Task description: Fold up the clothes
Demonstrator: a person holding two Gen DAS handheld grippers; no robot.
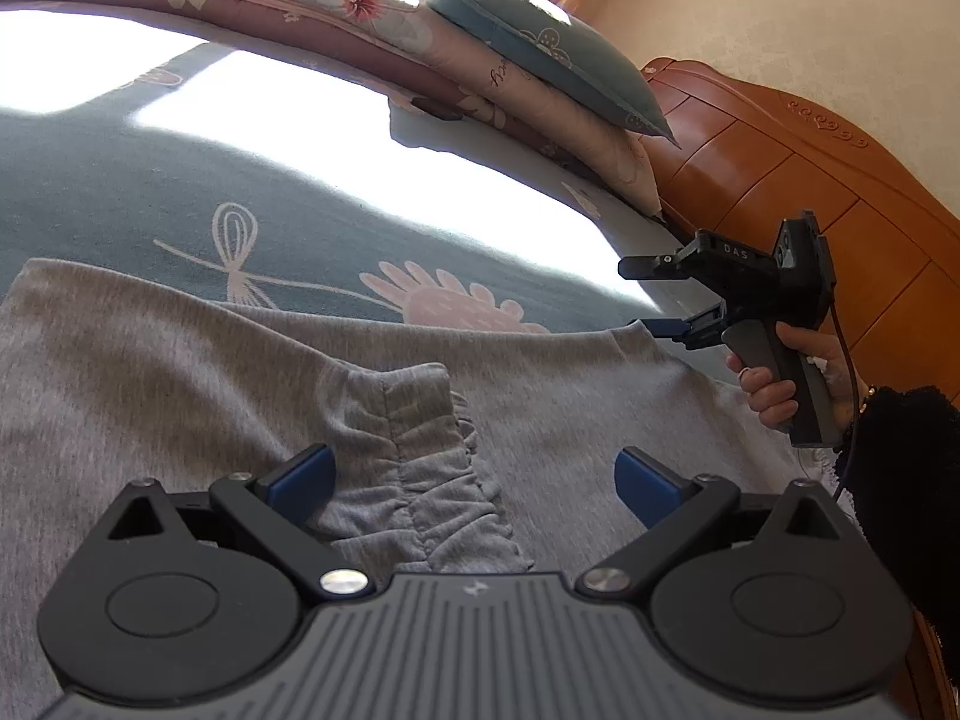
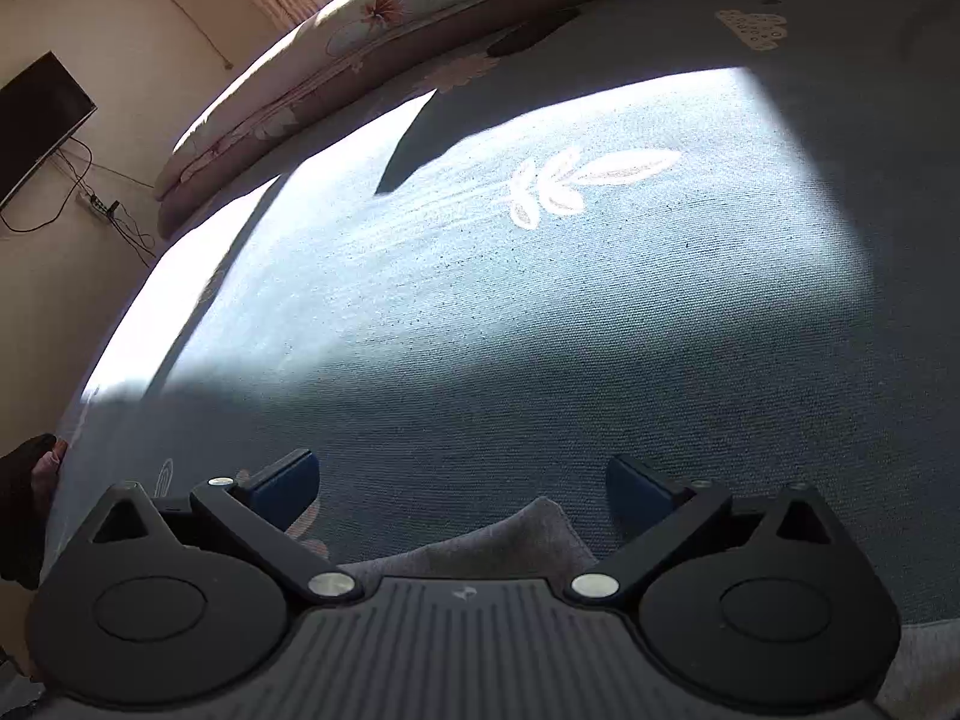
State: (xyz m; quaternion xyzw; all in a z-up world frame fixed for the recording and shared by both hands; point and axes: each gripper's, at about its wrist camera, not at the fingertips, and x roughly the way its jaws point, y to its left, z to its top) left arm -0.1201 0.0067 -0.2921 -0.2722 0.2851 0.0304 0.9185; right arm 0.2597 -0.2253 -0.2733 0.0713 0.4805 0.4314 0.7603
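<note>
Left wrist view: a grey garment point(image 1: 198, 372) is seen spread on the blue-green bedsheet point(image 1: 120, 180), with a gathered, ruched band point(image 1: 432, 480) lying on top near the middle. The left gripper point(image 1: 474, 483) is held just above that band with its blue-padded jaws wide apart; nothing is gripped. The right gripper point(image 1: 645, 297) is seen off the garment's far right corner, carried by a hand point(image 1: 774, 384), jaws parted and empty, apparently clear of the cloth.

Right wrist view: only a grey corner of the garment is caught at the bottom edge, between the spread jaws of the right gripper point(image 2: 462, 489). The rest is sheet, sun patch and a folded quilt point(image 2: 312, 60) at the far edge.

Risks, as judged:
- More than one layer could be taken if the left jaws are closed over the ruched band; the piece beneath would be dragged and the fold skewed.
- The corner could be missed by the right gripper, since so little cloth sits between its jaws; sheet could be pinched instead.
- Uneven lifting would be expected if only one side is secured, and the soft knit would sag and wrinkle.
- Edges near the sun patch are washed out by glare, so alignment could be misjudged.
</note>
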